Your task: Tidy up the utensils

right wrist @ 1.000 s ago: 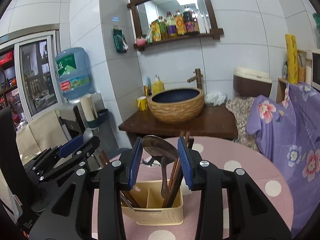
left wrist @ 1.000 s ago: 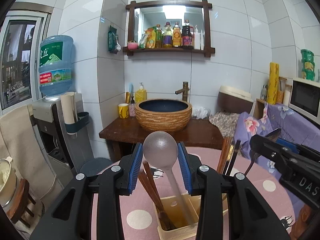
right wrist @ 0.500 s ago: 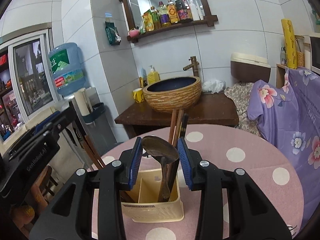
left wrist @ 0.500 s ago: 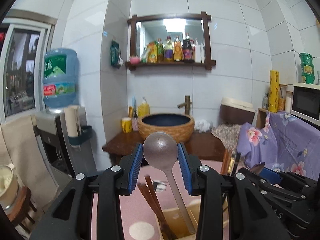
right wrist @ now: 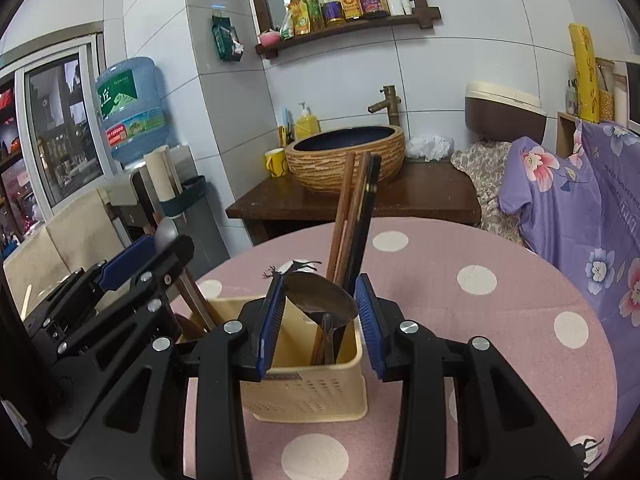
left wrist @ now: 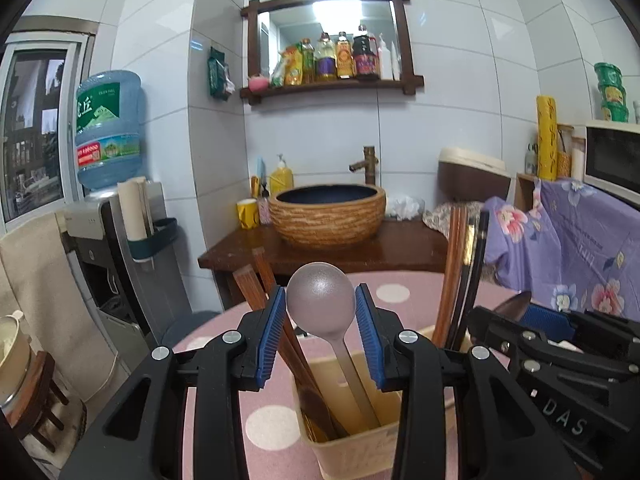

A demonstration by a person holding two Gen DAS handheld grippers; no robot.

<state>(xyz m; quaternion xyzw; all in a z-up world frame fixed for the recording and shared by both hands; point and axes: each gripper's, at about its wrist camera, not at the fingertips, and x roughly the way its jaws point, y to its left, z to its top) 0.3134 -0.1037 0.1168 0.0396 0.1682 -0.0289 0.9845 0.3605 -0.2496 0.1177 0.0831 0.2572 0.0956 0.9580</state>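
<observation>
Left spoon (left wrist: 320,304): matt grey metal, finely grained.
Right spoon (right wrist: 320,298): dark, tarnished metal with a dull sheen.
Chopsticks (right wrist: 347,216): reddish wood; 1 looked glossy black.
Holder (right wrist: 304,388): cream plastic, perforated.
Tablecloth (right wrist: 460,320): pink, smooth, white-dotted.
Gripper pads (left wrist: 272,332): ribbed blue.

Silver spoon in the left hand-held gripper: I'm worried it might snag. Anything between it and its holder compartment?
Nothing visible blocks it. The silver spoon already has its handle inside the beige utensil holder, with the brown chopsticks alongside it.
</observation>
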